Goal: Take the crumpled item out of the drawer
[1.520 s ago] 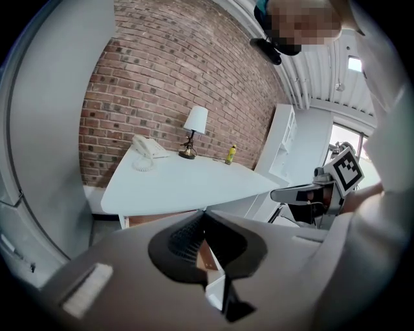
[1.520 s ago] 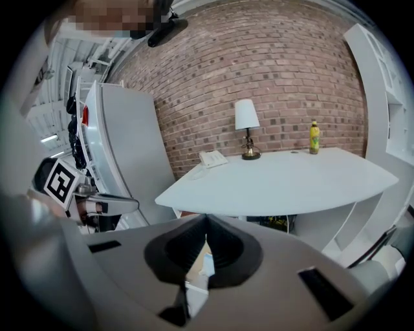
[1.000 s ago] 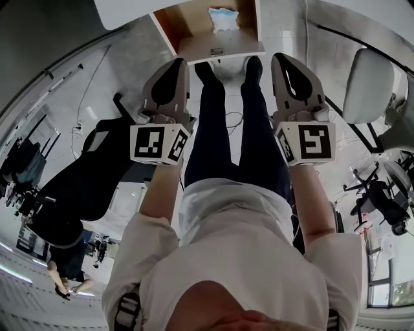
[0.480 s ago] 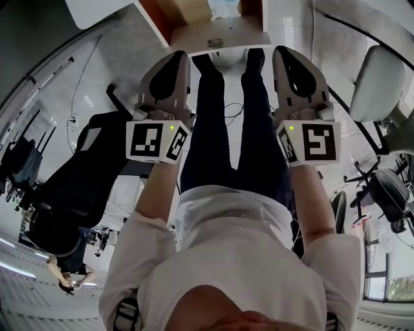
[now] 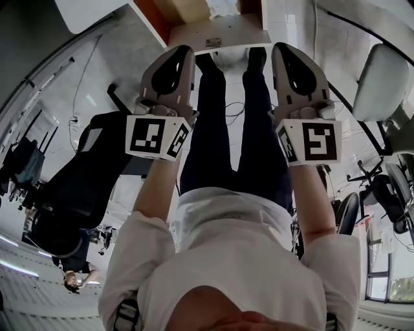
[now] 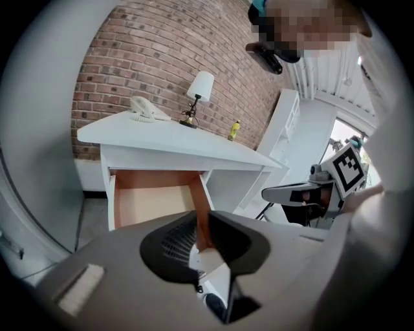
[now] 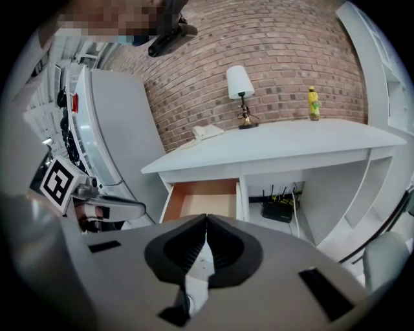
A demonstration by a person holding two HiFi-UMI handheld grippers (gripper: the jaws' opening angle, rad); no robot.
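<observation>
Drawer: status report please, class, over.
Left gripper shut, empty. Right gripper shut, empty. Crumpled item in open drawer, untouched. Path looks clear.

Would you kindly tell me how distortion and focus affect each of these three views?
Head view: strong fisheye, the drawer cropped at the top edge. Left gripper view: the desk edge curves, the near left tongs look soft. Right gripper view: brick wall bulges, lamp is sharp, corners dark.

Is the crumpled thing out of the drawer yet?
Not yet. Done: the drawer is open. In hand: nothing; the left gripper and right gripper are both shut and empty, short of the desk. Left: reach in, grab the crumpled item and lift it out.
</observation>
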